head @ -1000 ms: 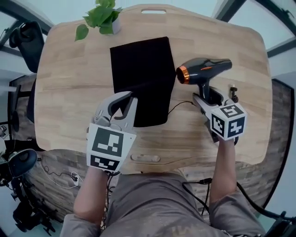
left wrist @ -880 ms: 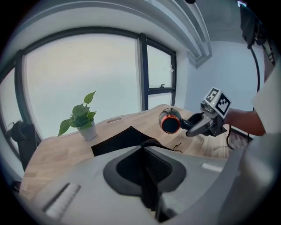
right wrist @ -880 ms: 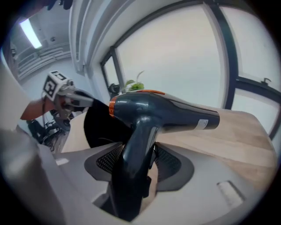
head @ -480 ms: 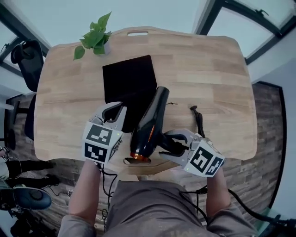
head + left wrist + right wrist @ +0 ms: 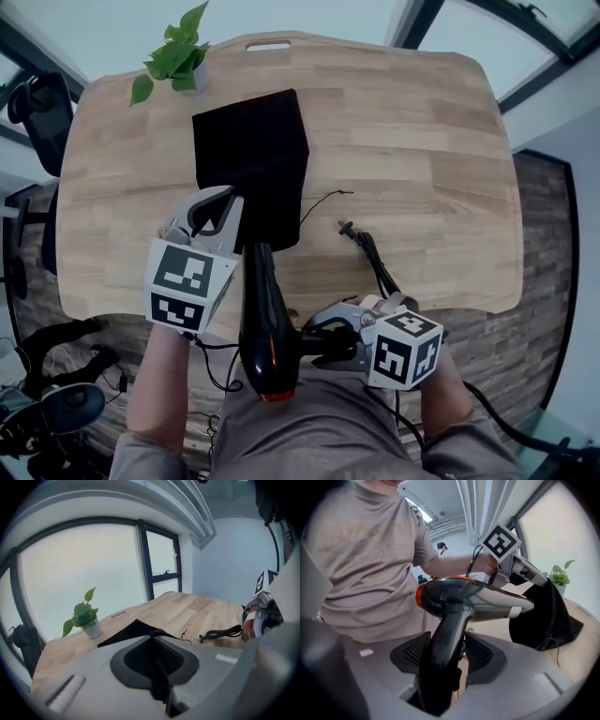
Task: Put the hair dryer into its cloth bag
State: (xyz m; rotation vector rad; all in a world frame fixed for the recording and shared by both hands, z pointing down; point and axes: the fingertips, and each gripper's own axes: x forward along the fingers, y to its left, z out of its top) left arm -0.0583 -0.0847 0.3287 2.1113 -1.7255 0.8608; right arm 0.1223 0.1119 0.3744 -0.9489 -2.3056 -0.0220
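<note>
The right gripper (image 5: 323,339) is clamped on the handle of the hair dryer (image 5: 262,323). The dryer's long body points nose first at the near edge of the cloth bag (image 5: 251,155) (orange end by the person's lap). The left gripper (image 5: 223,208) pinches that edge, just beside the nose. A second ago the dryer sat sideways, to the right of the bag.

No legible text; only black-and-white square markers on the left gripper (image 5: 217,208) and right gripper (image 5: 317,337).

Both grippers gripping, pointing downward.
Left gripper (image 5: 217,204) pinches the cloth bag (image 5: 248,150); right gripper (image 5: 321,339) clamps the hair dryer (image 5: 261,314) handle.
</note>
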